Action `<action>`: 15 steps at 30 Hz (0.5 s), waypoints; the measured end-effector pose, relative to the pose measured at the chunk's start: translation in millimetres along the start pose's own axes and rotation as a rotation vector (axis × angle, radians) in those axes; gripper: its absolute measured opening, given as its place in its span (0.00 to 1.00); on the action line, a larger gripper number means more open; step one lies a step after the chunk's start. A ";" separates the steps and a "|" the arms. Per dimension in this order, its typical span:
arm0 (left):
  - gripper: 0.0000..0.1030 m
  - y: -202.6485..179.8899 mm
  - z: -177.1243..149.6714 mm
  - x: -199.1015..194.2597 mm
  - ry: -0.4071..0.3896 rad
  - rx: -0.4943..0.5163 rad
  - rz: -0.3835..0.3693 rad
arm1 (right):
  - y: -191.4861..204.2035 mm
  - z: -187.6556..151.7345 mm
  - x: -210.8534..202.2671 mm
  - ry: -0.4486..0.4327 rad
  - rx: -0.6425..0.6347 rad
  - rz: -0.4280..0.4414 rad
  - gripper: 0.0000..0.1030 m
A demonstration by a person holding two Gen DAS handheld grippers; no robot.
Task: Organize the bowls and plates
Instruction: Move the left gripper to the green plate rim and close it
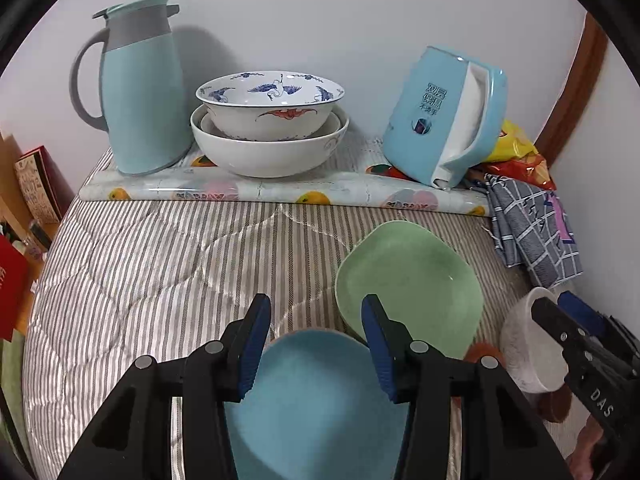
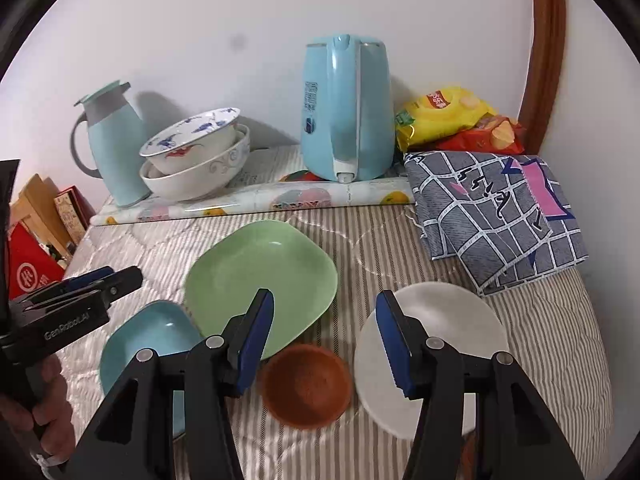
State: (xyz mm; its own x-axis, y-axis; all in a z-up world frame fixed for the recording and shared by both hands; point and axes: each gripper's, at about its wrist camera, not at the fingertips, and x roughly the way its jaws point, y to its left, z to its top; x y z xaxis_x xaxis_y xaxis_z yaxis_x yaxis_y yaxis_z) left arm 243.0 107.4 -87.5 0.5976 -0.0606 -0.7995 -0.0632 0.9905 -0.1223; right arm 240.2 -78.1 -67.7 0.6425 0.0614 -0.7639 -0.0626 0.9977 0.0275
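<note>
On the striped quilt lie a green squarish plate (image 1: 408,280) (image 2: 260,280), a light blue dish (image 1: 316,400) (image 2: 148,340), a small brown bowl (image 2: 308,388) and a white bowl (image 2: 436,320) (image 1: 524,344). At the back, blue-patterned bowls sit stacked in a bigger white bowl (image 1: 268,120) (image 2: 196,152). My left gripper (image 1: 316,340) (image 2: 120,276) hovers open over the blue dish, holding nothing. My right gripper (image 2: 326,340) (image 1: 560,312) is open above the brown bowl's far rim, between the green plate and the white bowl.
A light blue thermos jug (image 1: 136,92), a blue electric kettle (image 2: 344,112) and a floral mat (image 1: 280,192) line the back wall. Snack bags (image 2: 448,116) and a folded checked cloth (image 2: 492,212) lie at the right. Boxes (image 1: 36,188) stand beyond the quilt's left edge.
</note>
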 end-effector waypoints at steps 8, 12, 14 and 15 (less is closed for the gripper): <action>0.44 1.9 7.7 23.5 0.014 -0.011 0.007 | 1.9 7.9 34.4 0.050 -0.018 0.004 0.49; 0.44 -1.9 10.7 36.0 0.027 -0.008 -0.002 | 0.5 11.5 52.0 0.076 -0.027 0.000 0.47; 0.44 -4.1 12.5 43.7 0.035 -0.009 -0.009 | -0.5 14.2 58.9 0.083 -0.027 0.002 0.46; 0.44 -5.2 13.6 47.7 0.042 -0.010 -0.011 | -0.5 15.9 63.5 0.089 -0.031 -0.003 0.45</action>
State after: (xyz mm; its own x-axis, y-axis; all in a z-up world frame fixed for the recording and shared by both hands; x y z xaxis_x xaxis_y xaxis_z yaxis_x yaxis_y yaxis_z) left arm 282.7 101.0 -117.0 0.5642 -0.0768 -0.8221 -0.0646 0.9885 -0.1367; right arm 293.2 -74.2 -105.9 0.5726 0.0543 -0.8181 -0.0857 0.9963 0.0061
